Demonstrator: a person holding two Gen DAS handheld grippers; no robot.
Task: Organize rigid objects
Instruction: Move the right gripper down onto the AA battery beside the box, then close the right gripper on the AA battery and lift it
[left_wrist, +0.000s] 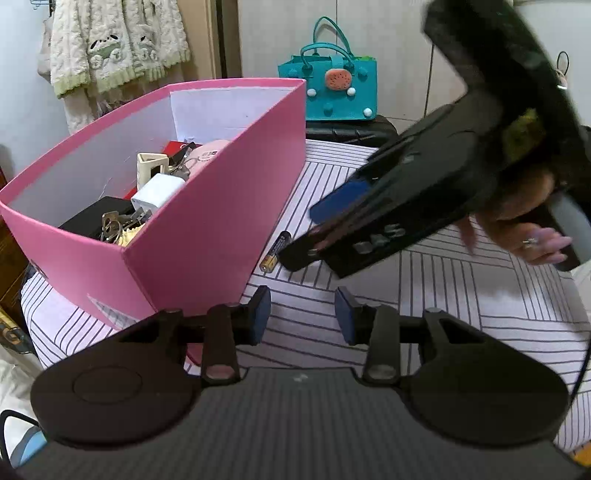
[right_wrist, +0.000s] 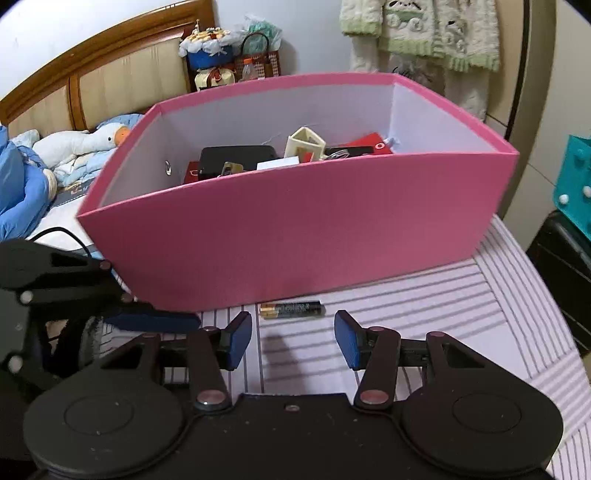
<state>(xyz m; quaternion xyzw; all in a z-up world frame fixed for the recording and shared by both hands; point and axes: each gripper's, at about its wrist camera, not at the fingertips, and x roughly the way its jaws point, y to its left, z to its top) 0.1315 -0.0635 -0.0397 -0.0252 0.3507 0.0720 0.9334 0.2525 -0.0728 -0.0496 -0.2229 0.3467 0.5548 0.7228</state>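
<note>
Only the left wrist view shows a hand (left_wrist: 532, 236) — on the right gripper (left_wrist: 314, 236)

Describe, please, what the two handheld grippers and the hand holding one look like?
Both the left gripper and right gripper are black, with round discs, linkage arms and blue fingertip pads. The right one carries faint lettering. The hand wears a ring and long pale nails.

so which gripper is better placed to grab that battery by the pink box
Right. The battery lies just ahead of the open right gripper, centred between its pads beside the pink box. The left gripper is open too, but the battery sits off to one side of it.
</note>
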